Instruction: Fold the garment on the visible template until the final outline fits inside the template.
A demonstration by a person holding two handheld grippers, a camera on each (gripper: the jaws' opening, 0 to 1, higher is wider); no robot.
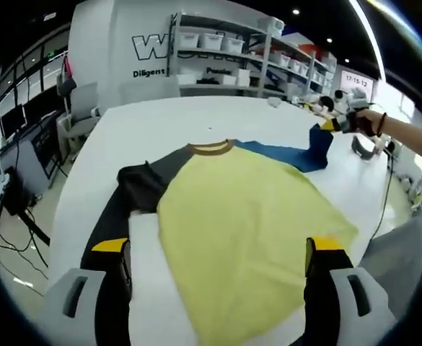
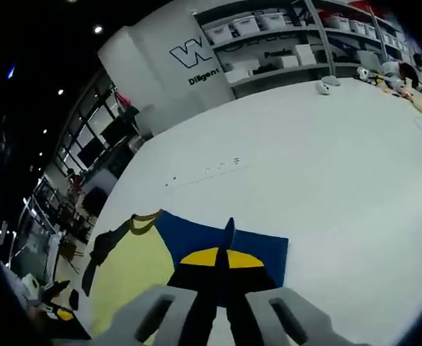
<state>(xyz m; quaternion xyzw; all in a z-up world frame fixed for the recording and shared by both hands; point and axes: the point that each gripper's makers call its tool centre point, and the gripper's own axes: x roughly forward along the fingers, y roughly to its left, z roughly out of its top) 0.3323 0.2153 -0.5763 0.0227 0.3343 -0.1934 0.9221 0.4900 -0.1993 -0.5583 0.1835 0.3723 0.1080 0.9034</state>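
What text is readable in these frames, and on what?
"W": the one clear letter of large lettering on the white wall, the rest cut off by the shelving.
"Diligent": smaller line below it, the rest hidden.
"17:15:12", roughly: digits on a bright screen, too small to be sure.
Shelf bin labels: too blurred to read.

A long metal shelving unit (image 1: 229,54) stood beyond the white table (image 1: 160,115), stocked with pale storage bins (image 1: 212,42) (its upper shelves also carried boxes in the right gripper view), and behind it rose a white wall (image 1: 110,50) bearing large dark lettering (image 1: 149,49). At the table's far end lay a scatter of small objects (image 2: 394,83), too small to make out, along with one small grey item (image 2: 326,86) resting apart from them. Off the table's left side, black cables (image 1: 12,238) trailed across the floor near dark equipment (image 1: 12,194).
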